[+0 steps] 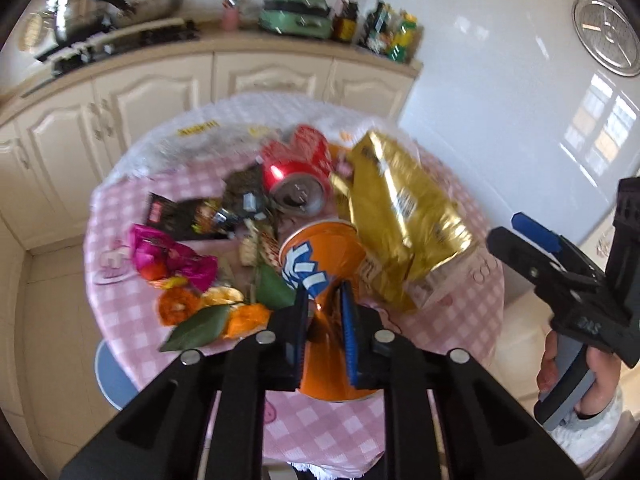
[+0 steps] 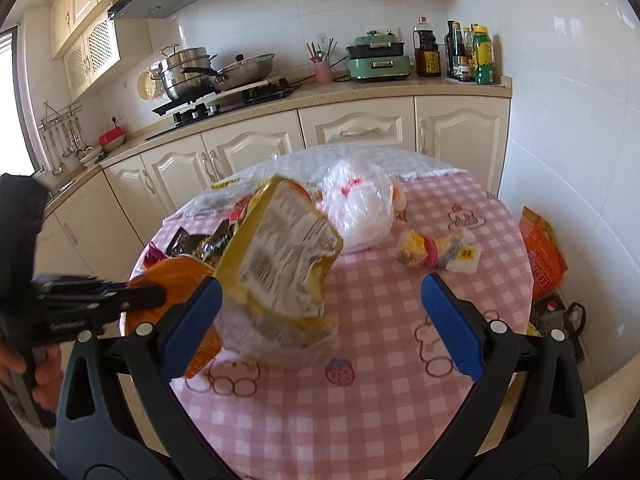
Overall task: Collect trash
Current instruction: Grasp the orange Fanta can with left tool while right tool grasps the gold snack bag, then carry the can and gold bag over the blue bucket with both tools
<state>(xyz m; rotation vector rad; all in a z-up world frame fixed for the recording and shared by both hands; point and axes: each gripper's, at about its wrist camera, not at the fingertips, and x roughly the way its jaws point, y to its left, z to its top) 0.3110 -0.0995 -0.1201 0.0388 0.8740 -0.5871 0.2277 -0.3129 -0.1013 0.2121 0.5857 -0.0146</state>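
1. Early stage by the look of it: most trash not yet collected, scattered over the pink checked table (image 2: pixel 360 420)
2. Left gripper (image 1: pixel 324 320) clamped on orange can (image 1: pixel 320 264), pads pinching its wall near the rim; can at near edge of table, squashed in where pinched, blue-white logo facing up
3. Right gripper (image 2: pixel 320 320) jaws wide apart, nothing between pads; hovering over near side of table beside gold snack bag (image 2: pixel 280 256)
4. Left to pick: red can (image 1: pixel 300 176) lying on its side, crumpled; gold snack bag, torn open, leaning against orange can; black wrappers (image 1: pixel 180 216); magenta wrapper (image 1: pixel 168 256); orange peel w/ green leaves (image 1: pixel 208 308)
5. More on far side: white plastic bag (image 2: pixel 360 208), bunched up; small yellow-red wrapper scraps (image 2: pixel 432 252)
6. No bin or trash bag destination identifiable in either view; orange packet (image 2: pixel 540 252) off table edge at right, purpose unclear
7. Left view blurred, so fine detail on small bits not readable
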